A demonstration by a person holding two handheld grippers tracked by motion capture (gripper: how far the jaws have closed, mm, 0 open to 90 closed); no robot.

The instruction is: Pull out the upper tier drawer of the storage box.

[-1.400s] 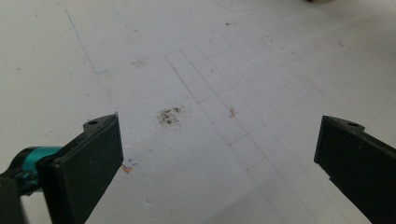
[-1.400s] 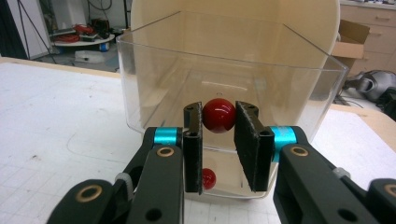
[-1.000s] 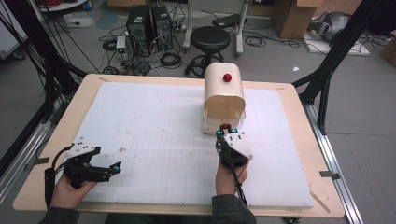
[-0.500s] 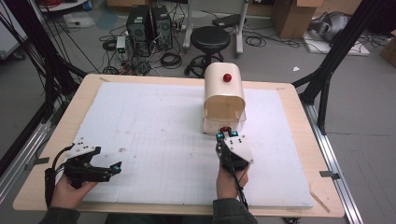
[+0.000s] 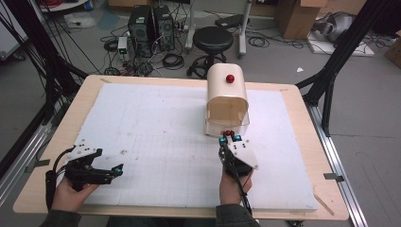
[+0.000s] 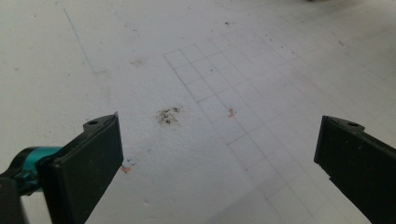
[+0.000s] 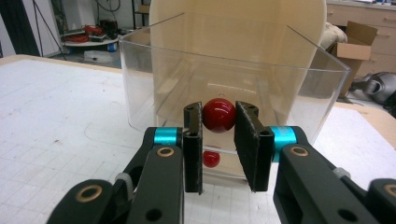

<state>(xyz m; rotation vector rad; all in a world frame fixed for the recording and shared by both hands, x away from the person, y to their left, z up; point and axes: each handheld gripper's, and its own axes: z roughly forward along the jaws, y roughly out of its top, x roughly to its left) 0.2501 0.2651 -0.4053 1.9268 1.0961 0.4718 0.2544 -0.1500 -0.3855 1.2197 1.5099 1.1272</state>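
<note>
While the left gripper [image 5: 101, 171] rests with its jaws wide apart over the bare white foam board [image 5: 156, 127], the right gripper [image 7: 219, 122] has its jaws clamped on the red ball knob [image 7: 218, 115] on the clear drawer front [image 7: 299, 84] of the cream bread box [image 5: 227, 92].

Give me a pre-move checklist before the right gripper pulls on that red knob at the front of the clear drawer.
1. Right gripper shut on the red knob: ok.
2. Knob centred between the pads: ok.
3. Left gripper open, apart from the box: ok.
4. Foam board bare toward the person, the pull path: ok.
5. Clear drawer free to slide: cannot tell.
6. Box braced against sliding along: not ok, nothing holds it.
</note>
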